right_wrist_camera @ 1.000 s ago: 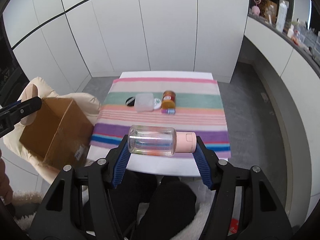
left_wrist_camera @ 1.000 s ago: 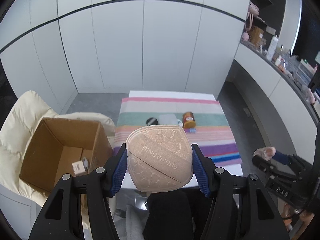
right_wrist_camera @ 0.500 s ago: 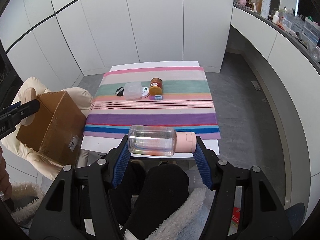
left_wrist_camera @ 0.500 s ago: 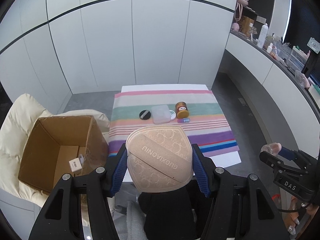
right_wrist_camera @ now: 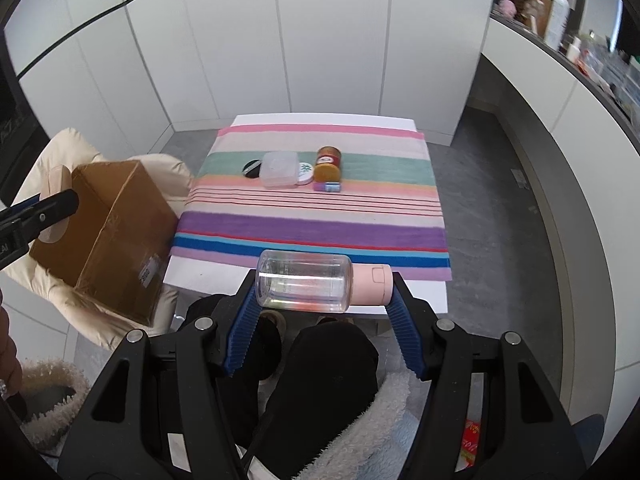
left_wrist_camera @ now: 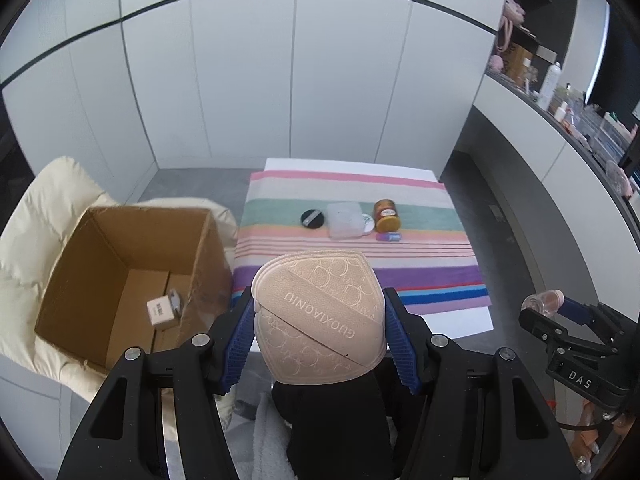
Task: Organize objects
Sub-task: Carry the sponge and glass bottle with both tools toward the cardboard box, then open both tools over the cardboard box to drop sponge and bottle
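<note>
Change since the earlier frames: both claws are drifting over the near edge of the bench; in the left view the cardboard box is swelling at the lower left of the frame and showing more of its floor, while the loads are sitting unchanged between the pads. Likely meaning: both items are heading for the box, neither yet deposited.

- Bench (right_wrist_camera: 304,282), centre of frame, under a striped cloth (right_wrist_camera: 312,236); the small items left on it are clustering on the green stripe.
- Cardboard box (left_wrist_camera: 120,276), open-topped, resting on a cream padded cushion (left_wrist_camera: 44,208) at left; a small white carton (left_wrist_camera: 160,312) is lying inside.
- Left claw (left_wrist_camera: 320,326), lower centre, clamping a beige powder-puff pouch (left_wrist_camera: 320,320) by its sides, the pouch hanging between bench and box.
- Right claw (right_wrist_camera: 322,286), lower centre of its own view, gripping a clear bottle with pink cap (right_wrist_camera: 316,284) lengthwise, base to cap.
- Clear lidded container (right_wrist_camera: 280,168), touching a white round tin (right_wrist_camera: 306,172).
- Orange-lidded jar (right_wrist_camera: 328,164), just right of the tin.
- Black compact (right_wrist_camera: 252,168), left of the container.
- Small purple-and-blue tube (right_wrist_camera: 327,187), lying in front of the jar.
</note>
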Tool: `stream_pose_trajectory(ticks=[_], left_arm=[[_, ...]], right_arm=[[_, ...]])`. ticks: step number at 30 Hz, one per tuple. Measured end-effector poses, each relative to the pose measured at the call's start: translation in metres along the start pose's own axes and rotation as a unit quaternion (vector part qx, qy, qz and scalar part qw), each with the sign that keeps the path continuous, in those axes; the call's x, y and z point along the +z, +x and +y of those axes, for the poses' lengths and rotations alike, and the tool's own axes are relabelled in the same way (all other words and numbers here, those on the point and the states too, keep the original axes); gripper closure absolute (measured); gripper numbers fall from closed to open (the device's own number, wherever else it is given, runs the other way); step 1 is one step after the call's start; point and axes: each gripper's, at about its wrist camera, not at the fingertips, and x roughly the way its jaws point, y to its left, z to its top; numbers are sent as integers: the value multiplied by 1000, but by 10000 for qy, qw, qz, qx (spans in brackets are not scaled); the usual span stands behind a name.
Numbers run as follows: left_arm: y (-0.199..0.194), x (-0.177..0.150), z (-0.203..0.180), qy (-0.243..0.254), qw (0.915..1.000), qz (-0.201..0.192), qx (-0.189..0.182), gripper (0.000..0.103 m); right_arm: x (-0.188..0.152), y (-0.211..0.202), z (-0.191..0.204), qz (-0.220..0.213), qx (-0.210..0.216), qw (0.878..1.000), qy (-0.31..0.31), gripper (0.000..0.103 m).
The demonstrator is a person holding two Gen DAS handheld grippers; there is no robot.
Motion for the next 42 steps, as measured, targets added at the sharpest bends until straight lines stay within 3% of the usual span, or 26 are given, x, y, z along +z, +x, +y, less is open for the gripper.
stream_pose_trajectory(ticks=[14,28,33,42], left_arm=[[-22,-23,84,-672,9962,-51,555,41],[-49,-56,169,-1337,9850,-65,1085,41],[-47,-61,183,-1492,9829,-10,1081,41],[-22,-57,196,-1651,9809,196,1007,41]], right_arm=[[11,19,91,75,580,9949,-825,39],[3,26,203,186,1206,9757,-1822,39],[-4,27,236,190,1368,9651,-2223,39],[0,44,262,295,1323,9598,-2457,39]])
